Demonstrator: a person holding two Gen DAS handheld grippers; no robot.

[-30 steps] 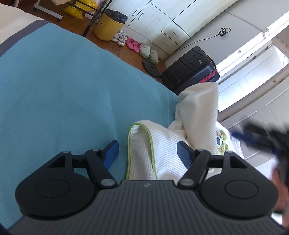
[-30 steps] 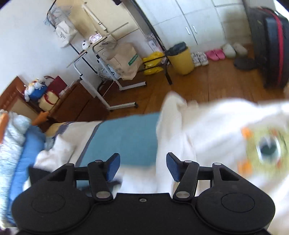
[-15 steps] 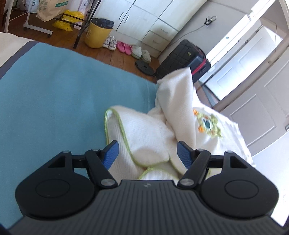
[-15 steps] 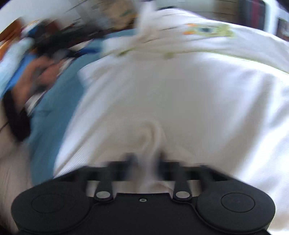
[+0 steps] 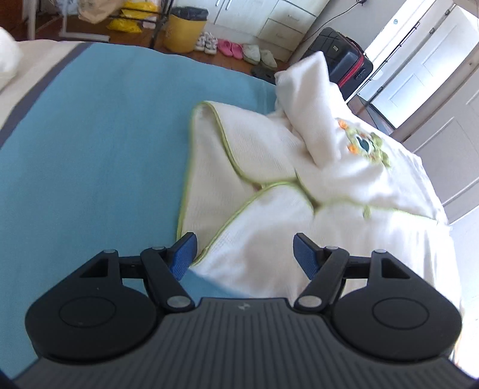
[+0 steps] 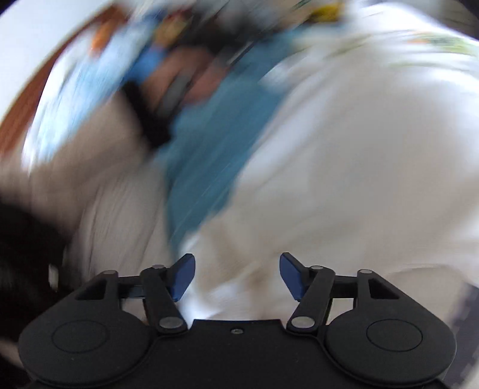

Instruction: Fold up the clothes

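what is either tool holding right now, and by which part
Nothing is held. The left tool is open above the white garment, pads clear of it. The right tool has just been opening; its pads stand apart with only loose white cloth below.

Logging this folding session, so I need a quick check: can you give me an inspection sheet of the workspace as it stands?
Surface: blue blanket spread on a bed.
Job's things: white garment with green trim and an embroidered patch, lying crumpled, one part bunched upright.
Clutter: nothing seen on the blanket besides the garment.
Grippers: left gripper open over the garment's near edge; right gripper open after just opening, white cloth beneath it, nothing gripped; its view is blurred.
Cables: a black cord along the far wall.
Surroundings: yellow bin, shoes, black suitcase, white cabinets.
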